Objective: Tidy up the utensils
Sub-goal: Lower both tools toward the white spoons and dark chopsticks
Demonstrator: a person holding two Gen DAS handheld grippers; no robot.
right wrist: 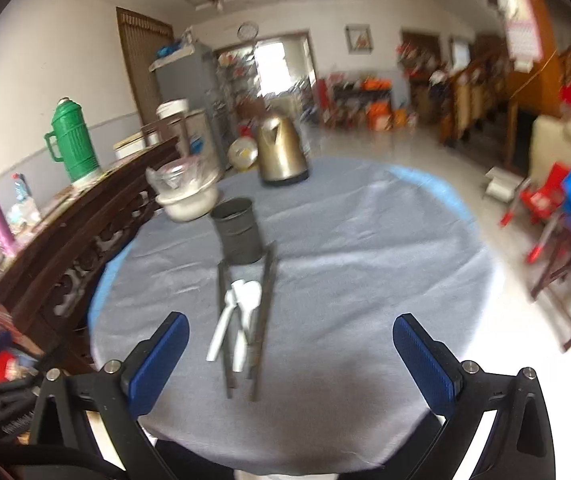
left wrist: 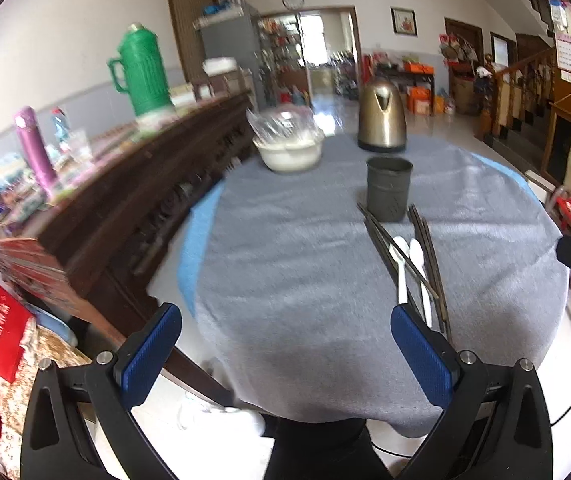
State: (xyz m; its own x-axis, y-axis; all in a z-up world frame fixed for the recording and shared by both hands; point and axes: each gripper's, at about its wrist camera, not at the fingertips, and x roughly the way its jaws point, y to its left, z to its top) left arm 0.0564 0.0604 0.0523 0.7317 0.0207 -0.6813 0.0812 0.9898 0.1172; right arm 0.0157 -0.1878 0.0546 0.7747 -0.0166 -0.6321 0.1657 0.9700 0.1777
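A dark grey utensil cup [left wrist: 388,188] stands upright on the grey tablecloth; it also shows in the right wrist view [right wrist: 238,236]. In front of it lie several dark chopsticks [left wrist: 389,246] [right wrist: 266,308] and two white plastic spoons [left wrist: 402,268] [right wrist: 241,320]. My left gripper [left wrist: 285,344] is open and empty above the near table edge, left of the utensils. My right gripper [right wrist: 291,354] is open and empty, with the utensils just beyond its left finger [right wrist: 157,360].
A white bowl with plastic wrap [left wrist: 289,148] [right wrist: 187,196] and a gold kettle [left wrist: 382,120] [right wrist: 281,152] stand at the far side of the table. A dark wooden sideboard [left wrist: 133,184] with a green thermos [left wrist: 139,72] runs along the left. Red chairs [right wrist: 545,200] stand on the right.
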